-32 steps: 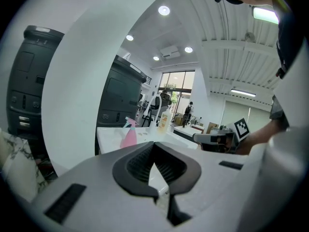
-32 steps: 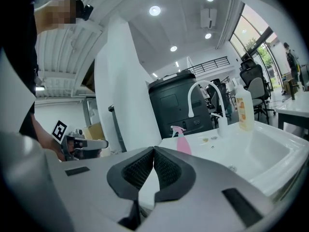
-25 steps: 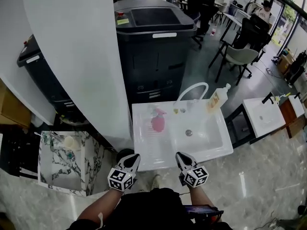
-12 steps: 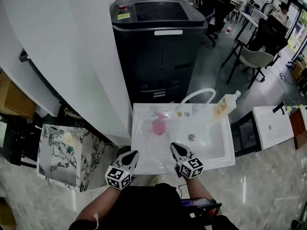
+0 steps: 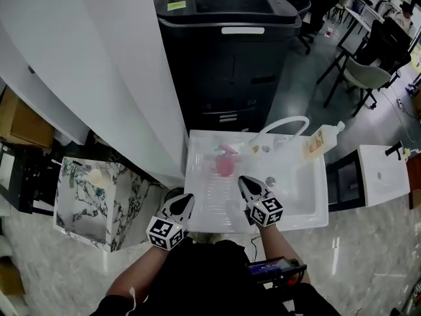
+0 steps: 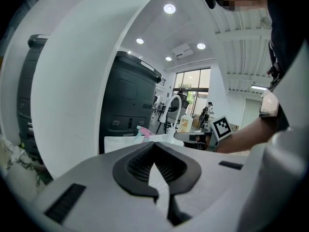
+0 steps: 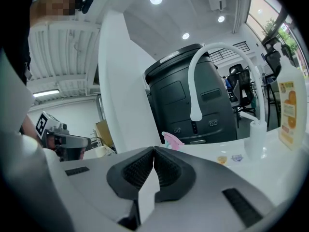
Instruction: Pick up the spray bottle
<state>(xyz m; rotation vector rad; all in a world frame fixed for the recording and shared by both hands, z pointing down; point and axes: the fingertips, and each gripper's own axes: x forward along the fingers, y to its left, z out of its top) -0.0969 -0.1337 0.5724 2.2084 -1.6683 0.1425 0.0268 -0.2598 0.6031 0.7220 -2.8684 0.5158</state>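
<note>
Your left gripper (image 5: 185, 199) is at lower centre of the head view, by the lower left corner of the white sink (image 5: 302, 222). Its jaws are clenched together with nothing between them. Your right gripper (image 5: 243, 180) is just to its right, reaching further over the sink, and it is likewise closed tight and empty. The pink spray bottle (image 5: 225, 164) sits on the sink's left half, just above and left of the right gripper's tips, touching neither tool. A white curved faucet (image 5: 287, 122) arches over the sink's upper edge. A soap bottle with an orange label (image 5: 320, 141) stands at the upper right corner.
</note>
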